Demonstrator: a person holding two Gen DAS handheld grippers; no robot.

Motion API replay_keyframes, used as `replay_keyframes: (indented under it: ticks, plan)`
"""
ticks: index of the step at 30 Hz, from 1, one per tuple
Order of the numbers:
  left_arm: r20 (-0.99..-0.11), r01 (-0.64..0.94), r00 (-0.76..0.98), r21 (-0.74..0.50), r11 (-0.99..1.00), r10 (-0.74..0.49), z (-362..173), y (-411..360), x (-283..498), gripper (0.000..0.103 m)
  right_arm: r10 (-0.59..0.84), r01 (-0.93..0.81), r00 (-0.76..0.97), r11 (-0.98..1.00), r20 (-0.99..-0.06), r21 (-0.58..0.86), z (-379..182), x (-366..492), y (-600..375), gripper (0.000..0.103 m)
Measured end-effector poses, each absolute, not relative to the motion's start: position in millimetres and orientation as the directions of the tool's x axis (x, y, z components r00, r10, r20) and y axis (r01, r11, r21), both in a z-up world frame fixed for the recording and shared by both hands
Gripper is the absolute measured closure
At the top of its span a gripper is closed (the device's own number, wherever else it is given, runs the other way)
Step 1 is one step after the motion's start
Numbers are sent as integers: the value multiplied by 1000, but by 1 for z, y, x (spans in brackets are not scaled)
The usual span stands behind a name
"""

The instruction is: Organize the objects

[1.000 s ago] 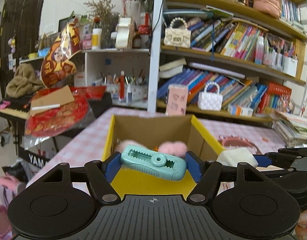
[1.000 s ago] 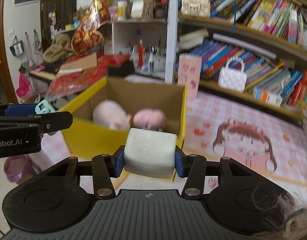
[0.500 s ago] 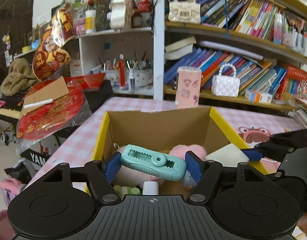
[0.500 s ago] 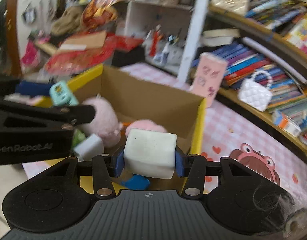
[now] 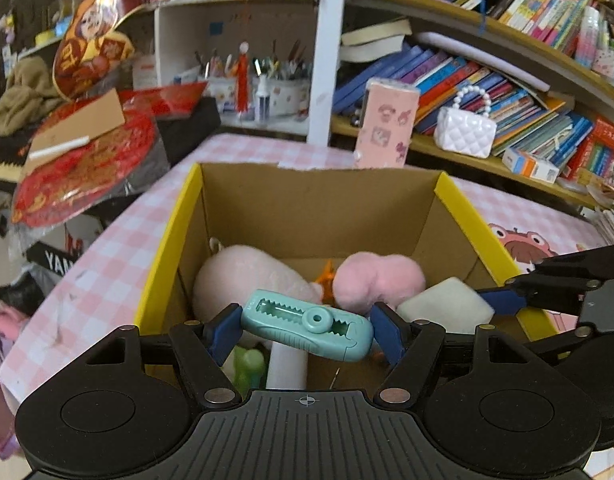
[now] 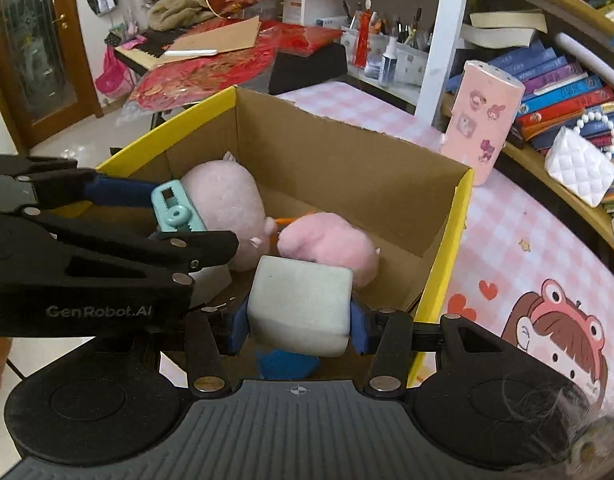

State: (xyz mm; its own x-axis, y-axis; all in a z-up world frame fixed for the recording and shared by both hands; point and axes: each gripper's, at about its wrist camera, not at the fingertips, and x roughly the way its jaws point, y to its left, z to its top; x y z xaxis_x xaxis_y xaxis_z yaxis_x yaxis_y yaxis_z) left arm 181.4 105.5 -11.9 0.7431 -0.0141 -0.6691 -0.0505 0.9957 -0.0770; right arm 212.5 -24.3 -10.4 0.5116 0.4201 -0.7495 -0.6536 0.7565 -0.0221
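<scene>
My left gripper (image 5: 307,330) is shut on a teal tape-style dispenser (image 5: 307,324) and holds it over the near part of the open cardboard box (image 5: 319,208) with yellow rims. My right gripper (image 6: 299,320) is shut on a white foam block (image 6: 301,306), also over the box (image 6: 347,164). The block shows in the left wrist view (image 5: 445,304), the dispenser in the right wrist view (image 6: 175,210). Inside the box lie two pink plush toys (image 5: 247,280) (image 5: 381,280), a white piece (image 5: 287,364), a green item (image 5: 249,364) and a blue item (image 6: 287,362).
The box stands on a pink checked tablecloth (image 6: 527,240) with a cartoon print. A pink canister (image 5: 387,124) stands behind the box. Bookshelves (image 5: 507,80) with a white handbag (image 5: 465,132) rise behind. Red decorations and cardboard (image 5: 79,148) lie on a keyboard at left.
Both grippers have moved forward and tilted down over the box, still holding the dispenser and the foam block. More of the box's inside shows now.
</scene>
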Motion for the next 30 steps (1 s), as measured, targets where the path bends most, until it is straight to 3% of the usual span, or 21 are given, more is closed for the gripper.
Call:
replay_keyframes:
  ticks: [3,5,10,16,22,30]
  plan:
    - [-678,-73,735,-59,996,14,-13,106,182,31,419,-654,518,756,-745,-29,-10,212,-24,56]
    - [-659,-91,751,-49,995,37,-11,105,178,17,406,-654,547,753,-732,-71,-8,209,-23,51]
    - [-616,-83,788,-81,993,16,2,101,170,15,427,-657,591,747,-684,-102,9,195,-32,42]
    - [-525,-87,850,-69,994,38,30,96,144,8,421,-566,687,821,-593,-72,32,162,-63,39]
    - [-448,-101,893,-108,989,42,45,94,106,5,293,-354,805,935,-516,-23,37,124,-97,39]
    - [-474,-112,879,-104,988,50,19,74,66,5,22,12,816,998,-577,55,6,82,-121,33]
